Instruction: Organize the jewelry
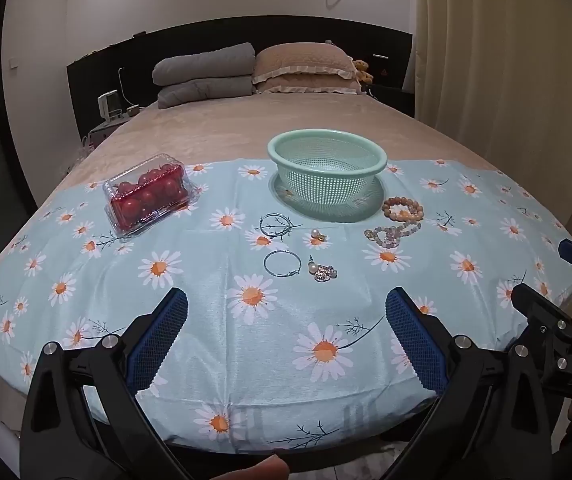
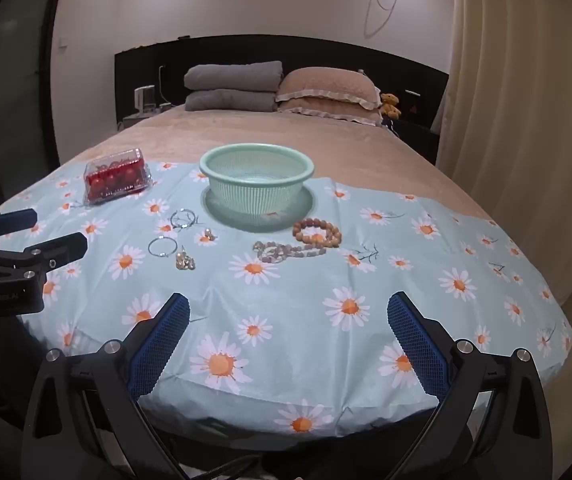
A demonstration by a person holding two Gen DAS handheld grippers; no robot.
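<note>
A green mesh basket [image 1: 327, 148] [image 2: 257, 159] stands on its green dish on the daisy cloth. In front of it lie two silver hoop earrings [image 1: 282, 264] [image 1: 275, 225], two pearl earrings [image 1: 321, 271] [image 1: 318, 235], a wooden bead bracelet [image 1: 403, 208] [image 2: 317, 232] and a pale bead bracelet [image 1: 392, 234] [image 2: 286, 251]. My left gripper [image 1: 286, 304] is open and empty, low over the cloth's near edge. My right gripper [image 2: 288, 310] is open and empty, also at the near edge, to the right of the left one.
A clear box of cherry tomatoes [image 1: 148, 194] [image 2: 116, 176] sits at the cloth's far left. The daisy cloth [image 1: 206, 288] covers the foot of a bed with pillows [image 1: 302, 66] at the headboard. Curtains [image 2: 526, 120] hang on the right.
</note>
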